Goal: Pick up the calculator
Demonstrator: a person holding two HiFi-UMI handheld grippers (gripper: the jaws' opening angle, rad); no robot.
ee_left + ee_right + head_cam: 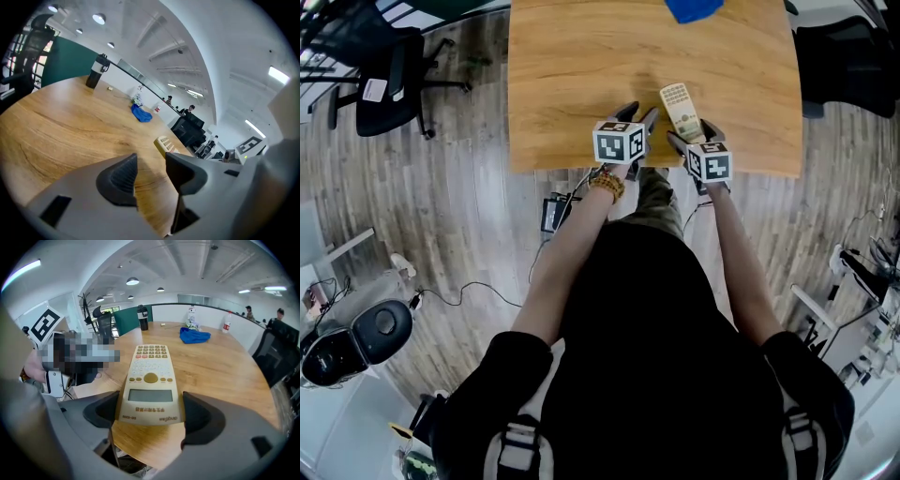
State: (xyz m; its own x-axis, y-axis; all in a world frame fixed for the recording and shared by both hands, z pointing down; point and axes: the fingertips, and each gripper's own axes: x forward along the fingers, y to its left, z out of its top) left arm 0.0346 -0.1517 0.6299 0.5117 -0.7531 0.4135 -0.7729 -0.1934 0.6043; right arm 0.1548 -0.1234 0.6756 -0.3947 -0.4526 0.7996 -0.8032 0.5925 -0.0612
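firmly, right gripper jaws clasp the calculator, print upside-down; left gripper jaws gape empty.

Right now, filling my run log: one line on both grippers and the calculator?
right gripper: shut on calculator | left gripper: open, empty | blue cloth: far side of table

1. The pale rectangular plastic calculator sat over the near edge of the light wooden table. Its near end was clamped between the jaws of the right gripper.
2. The left gripper was just beside the calculator at 9 o'clock, with nothing between its jaws.
3. A crumpled blue cloth lay at 12 o'clock, by the table's far edge.
4. A black office chair stood at the table's 9 o'clock.
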